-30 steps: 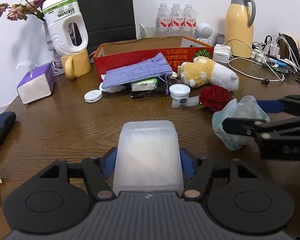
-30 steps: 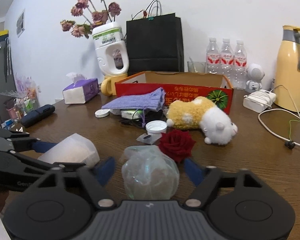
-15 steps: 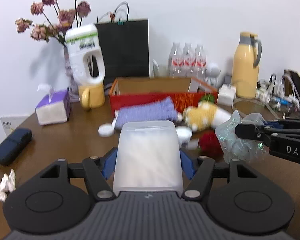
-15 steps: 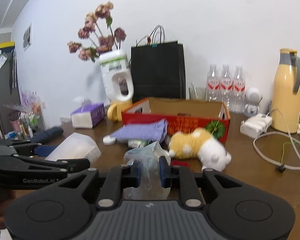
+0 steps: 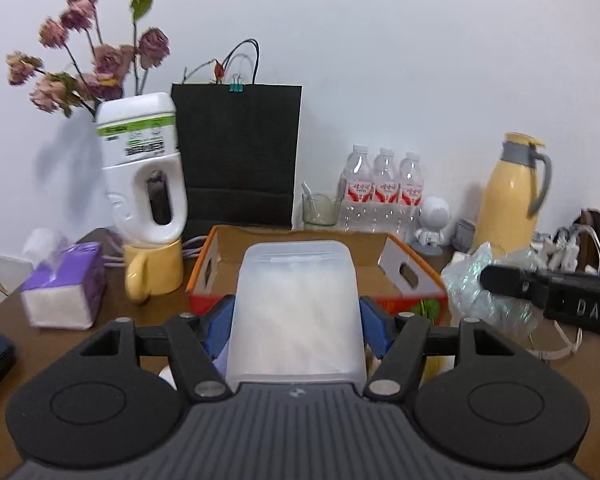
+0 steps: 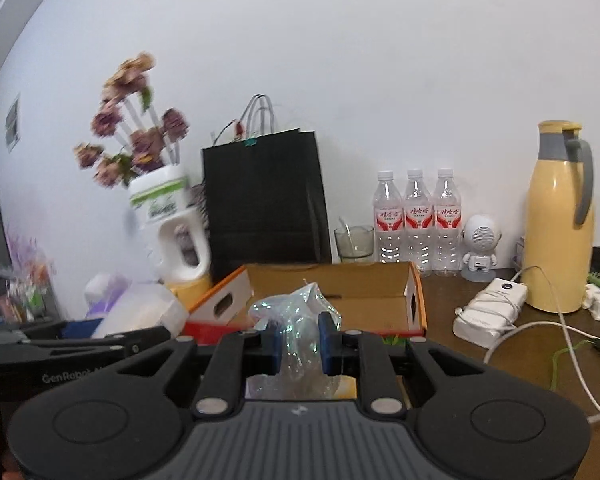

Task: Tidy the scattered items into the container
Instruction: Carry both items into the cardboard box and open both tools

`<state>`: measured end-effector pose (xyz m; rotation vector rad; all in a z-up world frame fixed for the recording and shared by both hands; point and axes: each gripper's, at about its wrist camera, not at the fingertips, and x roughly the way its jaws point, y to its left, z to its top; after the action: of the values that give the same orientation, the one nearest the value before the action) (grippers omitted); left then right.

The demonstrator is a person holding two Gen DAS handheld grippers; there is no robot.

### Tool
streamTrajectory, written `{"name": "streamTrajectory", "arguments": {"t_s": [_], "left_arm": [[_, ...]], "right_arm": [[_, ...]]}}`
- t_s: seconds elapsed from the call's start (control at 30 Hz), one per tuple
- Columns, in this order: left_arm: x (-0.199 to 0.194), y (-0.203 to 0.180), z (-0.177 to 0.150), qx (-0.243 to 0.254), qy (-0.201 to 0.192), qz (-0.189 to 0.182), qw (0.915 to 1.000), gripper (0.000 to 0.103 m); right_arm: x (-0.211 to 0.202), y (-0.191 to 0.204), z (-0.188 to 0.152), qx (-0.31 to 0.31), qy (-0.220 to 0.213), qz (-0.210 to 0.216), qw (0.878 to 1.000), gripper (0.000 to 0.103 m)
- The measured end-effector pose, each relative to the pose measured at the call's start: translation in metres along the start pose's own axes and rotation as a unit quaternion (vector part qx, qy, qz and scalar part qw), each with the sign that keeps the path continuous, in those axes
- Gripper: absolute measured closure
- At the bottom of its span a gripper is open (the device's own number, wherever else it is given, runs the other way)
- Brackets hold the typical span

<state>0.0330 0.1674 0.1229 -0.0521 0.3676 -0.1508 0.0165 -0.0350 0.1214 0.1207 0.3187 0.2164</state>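
1. Cluttered brown desk; open box ahead.
2. Left gripper clamps tub: stiff, light, held by sides.
3. Right gripper pinches bag narrowly: flimsy, slippery, best bunched.

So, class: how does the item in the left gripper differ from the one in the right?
The plastic box is rigid, frosted and boxy; the plastic bag is crumpled, clear and shapeless. The left gripper spans the box widely; the right gripper pinches the bag nearly shut. Both are held before the cardboard box.
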Motion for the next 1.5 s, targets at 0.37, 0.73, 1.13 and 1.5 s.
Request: {"name": "streamTrajectory", "arguments": {"t_s": [0.37, 0.73, 1.13, 1.5], "left_arm": [[0.188, -0.006, 0.106, -0.022, 0.101, -0.008, 0.9946, 0.036], [0.358, -0.003, 0.067, -0.050, 0.274, 0.023, 0.9601, 0.036], [0.380, 0.005, 0.075, -0.103, 0.322, -0.007, 0.9409, 0.036], [0.265, 0.000, 0.157, -0.006, 0.256, 0.025, 0.9662, 0.006]], "right_arm": [[0.172, -0.073, 0.102, 0.024, 0.092, 0.018, 0.995, 0.086], [0.338, -0.118, 0.083, 0.046, 0.281, -0.051, 0.957, 0.085], [0.357, -0.121, 0.073, 0.033, 0.302, -0.100, 0.948, 0.056], [0.272, -0.101, 0.142, 0.049, 0.264, -0.084, 0.960, 0.032]]}}
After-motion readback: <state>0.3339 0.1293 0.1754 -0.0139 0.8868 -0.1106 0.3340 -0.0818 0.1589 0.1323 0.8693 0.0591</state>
